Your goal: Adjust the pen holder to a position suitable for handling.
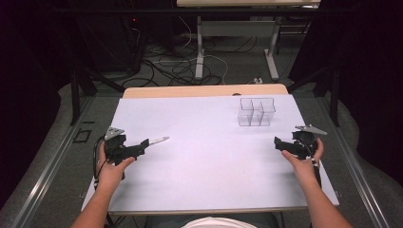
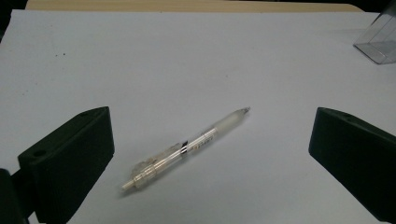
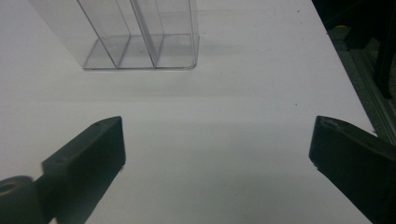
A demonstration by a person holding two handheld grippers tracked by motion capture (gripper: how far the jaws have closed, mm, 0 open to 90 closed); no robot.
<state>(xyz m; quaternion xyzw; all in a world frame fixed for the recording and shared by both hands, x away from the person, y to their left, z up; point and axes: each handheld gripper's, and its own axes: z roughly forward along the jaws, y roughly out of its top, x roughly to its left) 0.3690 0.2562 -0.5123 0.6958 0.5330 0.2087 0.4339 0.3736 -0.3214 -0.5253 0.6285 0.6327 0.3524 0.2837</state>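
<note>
A clear plastic pen (image 2: 187,148) lies flat on the white table top, tip pointing away and to the right; from above the pen (image 1: 158,140) rests just right of my left gripper (image 1: 142,144). The left gripper (image 2: 210,154) stands open with its jaws wide apart on either side of the pen, touching nothing. A clear plastic organiser (image 1: 256,111) with several compartments stands upright at the back right. My right gripper (image 1: 277,142) hovers open near the right edge, and the organiser (image 3: 135,35) sits ahead of its empty jaws (image 3: 217,158).
The white sheet (image 1: 209,156) covers the wooden table (image 1: 204,90). Beyond the far edge are another table's legs (image 1: 199,47) and loose cables (image 1: 166,66) on the floor. A metal rail (image 1: 361,180) runs along the right side.
</note>
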